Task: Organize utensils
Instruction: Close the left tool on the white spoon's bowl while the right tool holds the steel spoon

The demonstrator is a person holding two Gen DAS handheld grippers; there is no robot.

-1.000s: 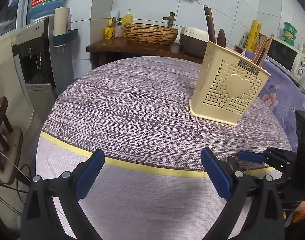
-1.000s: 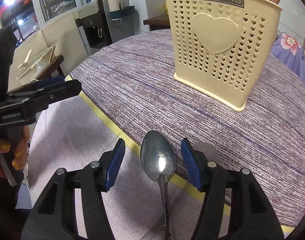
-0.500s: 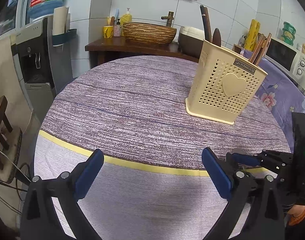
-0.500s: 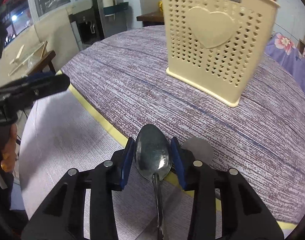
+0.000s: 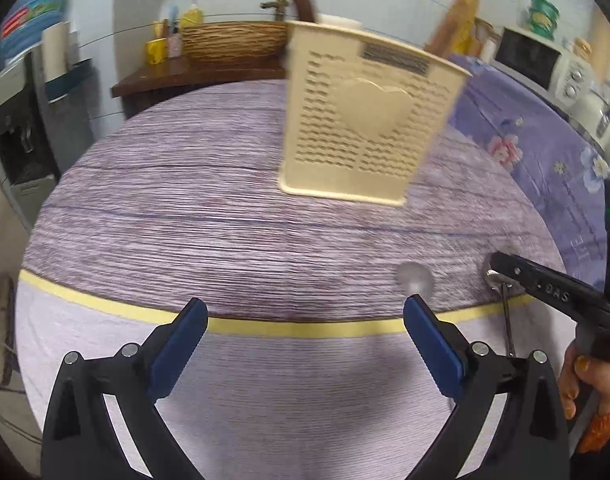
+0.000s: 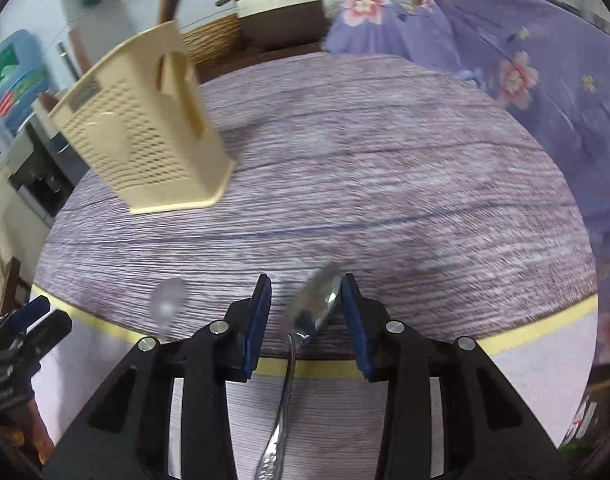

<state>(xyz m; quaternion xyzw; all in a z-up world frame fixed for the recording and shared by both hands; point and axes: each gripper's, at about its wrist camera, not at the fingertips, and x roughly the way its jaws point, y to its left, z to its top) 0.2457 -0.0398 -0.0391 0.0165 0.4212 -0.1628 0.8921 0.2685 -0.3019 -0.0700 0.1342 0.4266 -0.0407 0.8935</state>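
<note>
The right gripper [image 6: 305,312], low in its frame, clamps the bowl of a metal spoon [image 6: 315,306], the cream utensil holder [image 6: 145,136] standing upper left, while the left gripper [image 5: 305,334] gapes wide and empty.

A round table [image 5: 225,216] under a purple striped cloth carries a cream perforated utensil holder [image 5: 365,128] standing upright.
</note>
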